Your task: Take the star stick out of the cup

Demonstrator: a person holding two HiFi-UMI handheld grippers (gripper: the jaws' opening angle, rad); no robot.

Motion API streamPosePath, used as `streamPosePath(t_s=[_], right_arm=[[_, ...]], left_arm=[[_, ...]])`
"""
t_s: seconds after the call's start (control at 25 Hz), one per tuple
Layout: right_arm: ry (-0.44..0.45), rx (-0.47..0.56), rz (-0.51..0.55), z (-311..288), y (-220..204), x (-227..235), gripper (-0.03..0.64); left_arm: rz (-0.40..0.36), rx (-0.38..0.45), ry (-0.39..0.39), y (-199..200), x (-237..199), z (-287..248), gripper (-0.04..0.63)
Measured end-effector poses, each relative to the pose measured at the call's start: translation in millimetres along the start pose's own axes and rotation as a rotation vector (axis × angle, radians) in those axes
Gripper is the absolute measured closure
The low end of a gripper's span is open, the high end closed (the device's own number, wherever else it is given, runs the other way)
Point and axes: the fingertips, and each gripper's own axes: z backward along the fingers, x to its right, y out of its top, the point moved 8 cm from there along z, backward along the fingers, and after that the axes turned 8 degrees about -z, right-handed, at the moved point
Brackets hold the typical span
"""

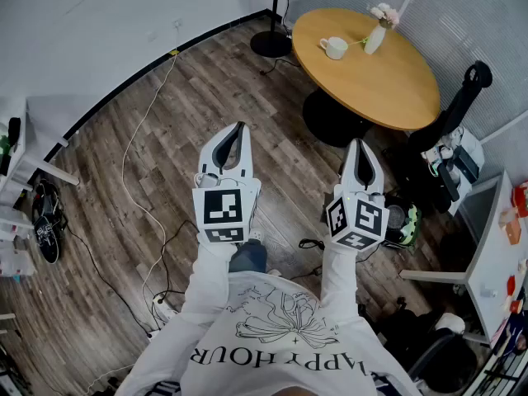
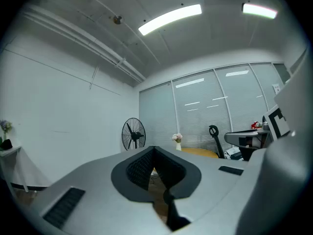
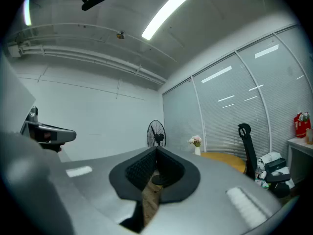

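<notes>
Wooden desk (image 1: 404,89) bearing the cup (image 1: 334,48) lies upper right, out of reach. Left tool (image 1: 240,127) and right tool (image 1: 360,143) hang closed and empty, so the approach looks unstarted

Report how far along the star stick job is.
Done: nothing. The white cup sits on the round wooden table ahead. In hand: nothing. The left gripper and right gripper are shut, empty and level, short of the table. Left: reach the cup, grip the stick, lift it out.

The person's white shirt (image 1: 346,345) bears "HAPPY HOUR", seen upside down
</notes>
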Motion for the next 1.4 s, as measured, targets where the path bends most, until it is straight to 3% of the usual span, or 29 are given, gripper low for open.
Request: streamPosePath(t_s=[0.4, 1.0, 1.4], right_arm=[[-0.009, -0.004, -0.017, -21, -6, 10, 0.606], [-0.058, 0.004, -0.048, -115, -23, 6, 0.606], [-0.079, -0.024, -0.059, -152, -36, -6, 0.603]], left_arm=[[-0.003, -0.015, 0.001, -8, -4, -23, 0.589], [-0.003, -0.010, -0.046, -20, -50, -123, 0.589], [0.016, -0.025, -0.080, -32, -76, -160, 0.589]])
